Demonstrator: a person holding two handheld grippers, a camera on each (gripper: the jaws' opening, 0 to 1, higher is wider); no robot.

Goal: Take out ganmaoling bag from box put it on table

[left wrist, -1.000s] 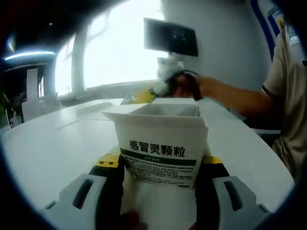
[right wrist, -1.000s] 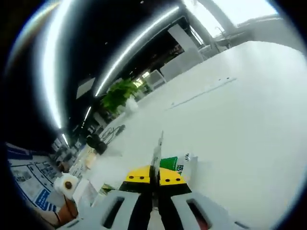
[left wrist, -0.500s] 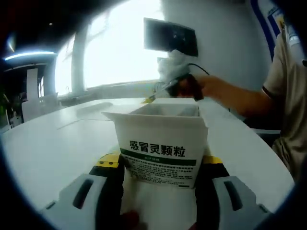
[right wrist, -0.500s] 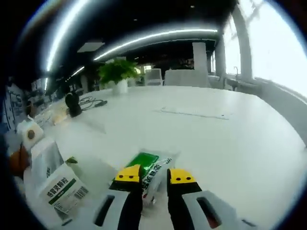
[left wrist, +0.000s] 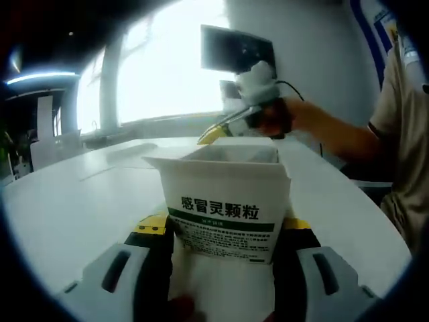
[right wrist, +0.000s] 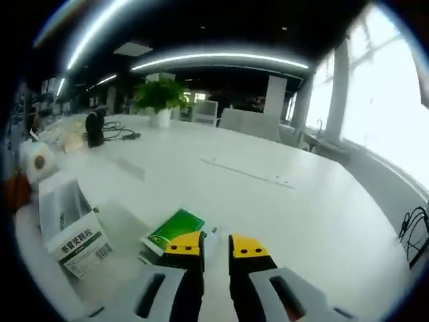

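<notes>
Left gripper view: the left gripper is clamped on the white ganmaoling box, its yellow-tipped jaws pressing both sides, the box upright with its top flaps open. At about one o'clock above the box, the right gripper is held in a person's hand. In the right gripper view, the right gripper has its jaws slightly apart with nothing between them. The green-and-white ganmaoling bag lies flat on the white table at ten o'clock of the jaw tips, just beside the left one. The box stands at nine o'clock. A potted plant sits far back at eleven o'clock.
</notes>
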